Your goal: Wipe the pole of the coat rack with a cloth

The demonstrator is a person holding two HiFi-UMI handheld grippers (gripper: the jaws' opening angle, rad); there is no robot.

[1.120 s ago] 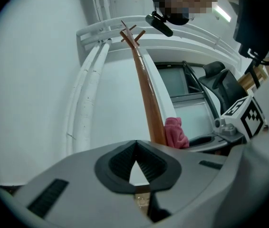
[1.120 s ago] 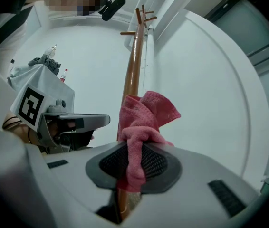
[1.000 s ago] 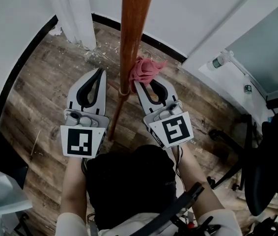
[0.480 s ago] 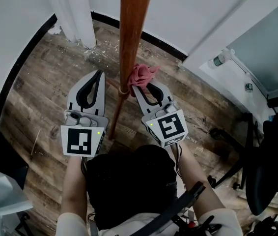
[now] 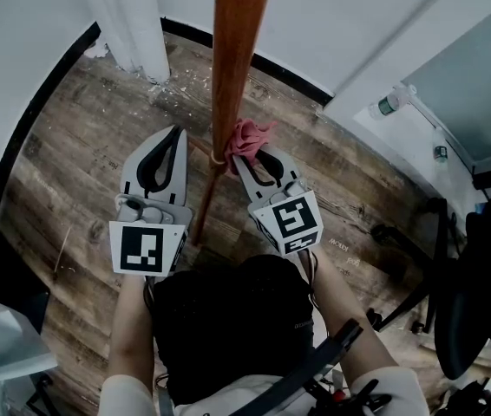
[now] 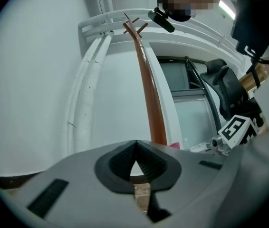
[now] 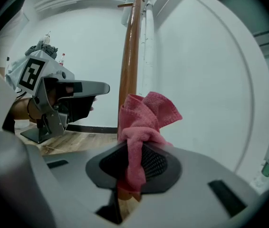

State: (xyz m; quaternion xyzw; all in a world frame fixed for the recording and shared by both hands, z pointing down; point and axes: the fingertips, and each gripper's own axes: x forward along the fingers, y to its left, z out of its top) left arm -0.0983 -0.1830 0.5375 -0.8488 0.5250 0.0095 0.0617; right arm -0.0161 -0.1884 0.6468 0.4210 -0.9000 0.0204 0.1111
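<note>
The left hand-held gripper and right hand-held gripper — pale grey shells, black ribbed pads, black-and-white marker cubes.

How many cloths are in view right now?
1. The pink cloth is pinched in the right tongs, by the pole. None shows in the left tongs.

A room corner, likely an office: worn grey-brown wood-plank floor, plain white walls edged by a black skirting strip, two white vertical pipes, a white-framed glass panel, a black swivel chair, and a tall reddish-brown wooden coat-rack pole.
</note>
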